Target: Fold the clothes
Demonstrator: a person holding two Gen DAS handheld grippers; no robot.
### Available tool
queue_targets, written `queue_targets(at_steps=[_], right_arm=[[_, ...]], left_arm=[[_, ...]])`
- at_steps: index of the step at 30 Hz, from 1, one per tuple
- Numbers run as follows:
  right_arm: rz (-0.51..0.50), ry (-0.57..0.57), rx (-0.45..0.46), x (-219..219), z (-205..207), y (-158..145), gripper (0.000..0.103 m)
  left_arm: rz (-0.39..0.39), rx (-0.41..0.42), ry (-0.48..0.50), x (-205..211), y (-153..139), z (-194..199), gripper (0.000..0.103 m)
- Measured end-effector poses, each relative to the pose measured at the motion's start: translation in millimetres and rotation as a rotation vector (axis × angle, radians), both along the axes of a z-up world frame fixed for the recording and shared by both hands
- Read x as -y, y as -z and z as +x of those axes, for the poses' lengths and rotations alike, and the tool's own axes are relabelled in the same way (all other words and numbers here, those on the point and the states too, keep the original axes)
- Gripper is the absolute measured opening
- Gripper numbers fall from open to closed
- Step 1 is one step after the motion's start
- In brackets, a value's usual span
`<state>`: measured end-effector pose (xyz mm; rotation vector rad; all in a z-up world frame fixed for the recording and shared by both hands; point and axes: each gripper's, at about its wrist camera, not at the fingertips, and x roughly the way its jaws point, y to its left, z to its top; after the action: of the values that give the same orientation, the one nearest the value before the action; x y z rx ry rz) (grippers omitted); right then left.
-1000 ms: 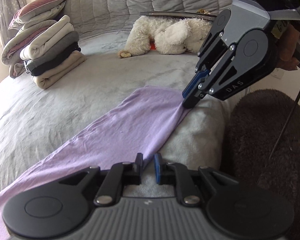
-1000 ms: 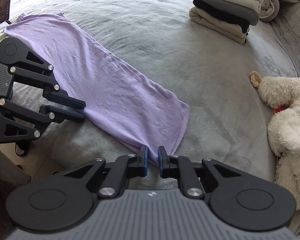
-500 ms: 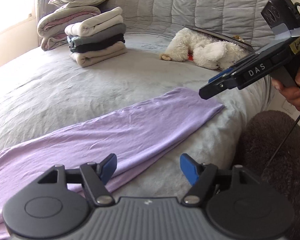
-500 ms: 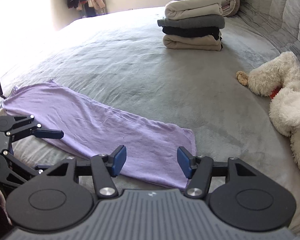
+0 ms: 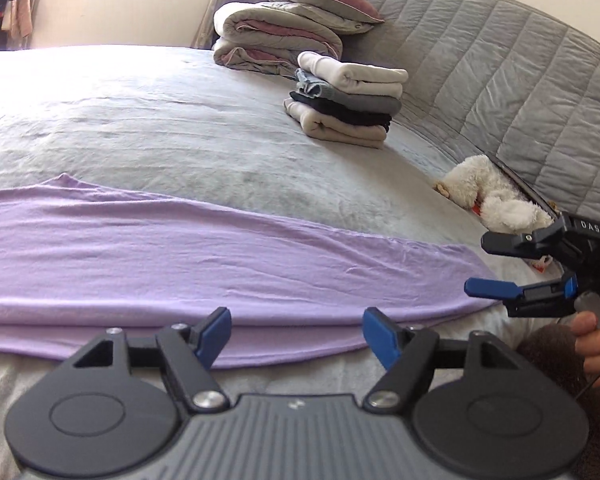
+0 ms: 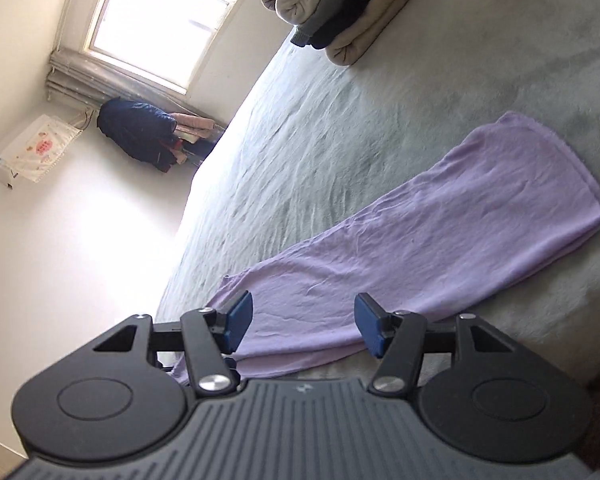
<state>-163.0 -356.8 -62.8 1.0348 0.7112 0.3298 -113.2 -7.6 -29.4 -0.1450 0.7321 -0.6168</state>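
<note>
in the left wrist view the purple cloth [image 5: 204, 256] runs as a long folded strip from the left edge to lower right, flat on the bed [image 5: 180, 128]. the left tool [image 5: 296, 338] sits bottom centre, wide open and holding nothing, its tips over the near hem. at right the right tool [image 5: 476, 264] hangs near the strip's end, also open and empty. a stack [image 5: 348, 100] of folded clothes waits upper centre. my reading: the next fold brings one short end over the other. to do it well, pinch both layers at the end corners, lift low, carry evenly, and match the edges before letting go
</note>
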Motion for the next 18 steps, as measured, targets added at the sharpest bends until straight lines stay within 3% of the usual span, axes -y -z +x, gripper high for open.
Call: queue_targets(at_steps=[4,10,14,18], right_arm=[[0.169,-0.041,-0.03,-33.3,9.8,19.3,0.061],[0.287,-0.087,-0.082,-88.8,34.5,42.7,0.061],[0.329,-0.066,-0.078,-109.0,47.1,47.9,0.061],[0.259,-0.047,-0.076,-120.7,53.3,36.9,0.061]], left_arm=[[-0.113,-0.056,-0.064,-28.4,13.1,5.5,0.072],[-0.335,-0.155,-0.149,-70.0,36.3,9.4,0.07],[-0.499,-0.209,-0.192,-89.6,48.0,11.7,0.068],[-0.543,-0.22,-0.225,-92.0,50.8,12.1,0.064]])
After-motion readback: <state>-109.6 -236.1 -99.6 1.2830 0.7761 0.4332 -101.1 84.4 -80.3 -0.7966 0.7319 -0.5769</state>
